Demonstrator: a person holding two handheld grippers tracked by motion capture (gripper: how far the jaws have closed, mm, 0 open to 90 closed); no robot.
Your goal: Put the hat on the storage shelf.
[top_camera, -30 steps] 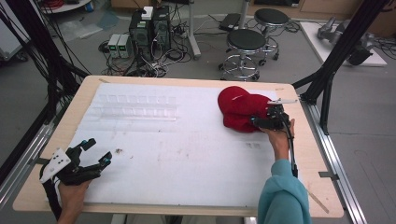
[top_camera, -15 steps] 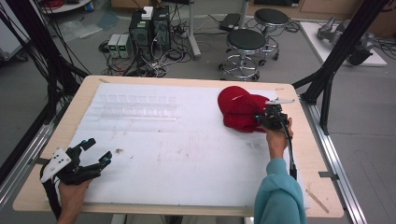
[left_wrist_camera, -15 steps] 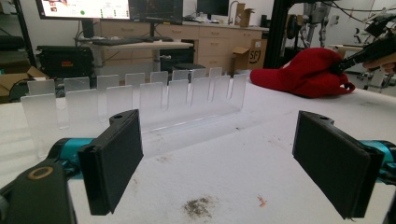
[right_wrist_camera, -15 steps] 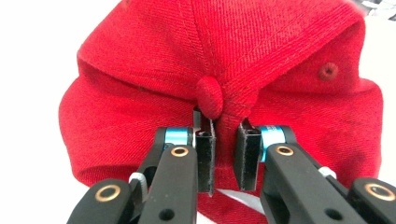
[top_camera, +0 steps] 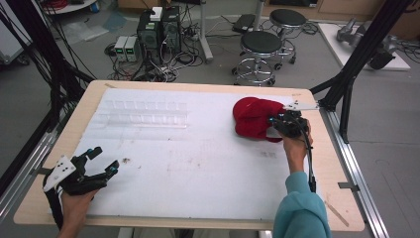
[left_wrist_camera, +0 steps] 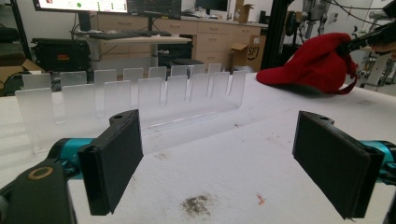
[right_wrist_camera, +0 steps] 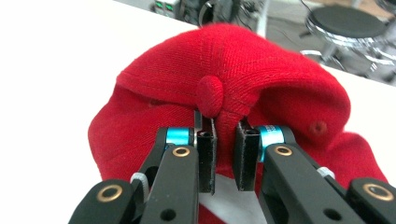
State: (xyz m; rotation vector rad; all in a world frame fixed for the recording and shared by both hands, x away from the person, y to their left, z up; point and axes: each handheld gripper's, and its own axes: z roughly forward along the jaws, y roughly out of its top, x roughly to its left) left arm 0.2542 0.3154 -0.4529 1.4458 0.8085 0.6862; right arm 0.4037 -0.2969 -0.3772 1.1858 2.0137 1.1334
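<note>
right gripper [right_wrist_camera: 225, 156] pinching the red cap [top_camera: 256, 118] at the crown, just below the top button [right_wrist_camera: 210, 95]; jaws nearly pressed together with a fold of red cloth caught between them, having just closed onto that fold. gripped at the crown probably because the fabric bunches there and gives thin jaws something to bite, where the stiff brim would slip. cap sitting at the far right of the white worktop [top_camera: 198, 163], apparently partly lifted at the pinched side while the rest drapes down; hard to tell from above whether any of it still touches the surface.

left gripper [top_camera: 101, 161] parked at the near left corner of the worktop, well apart from the cap, jaws spread wide with nothing between them. held low and level, aimed across the surface, likely waiting so as not to crowd the working hand.

clear slotted rack [top_camera: 143, 113] standing at the far left half of the worktop, slots unfilled, well apart from the cap. seen from the left gripper view as two rows of transparent upright tabs [left_wrist_camera: 140, 91], with the cap [left_wrist_camera: 317, 65] beyond them to the right. possibly the place meant for the cap, though nothing confirms that.
</note>
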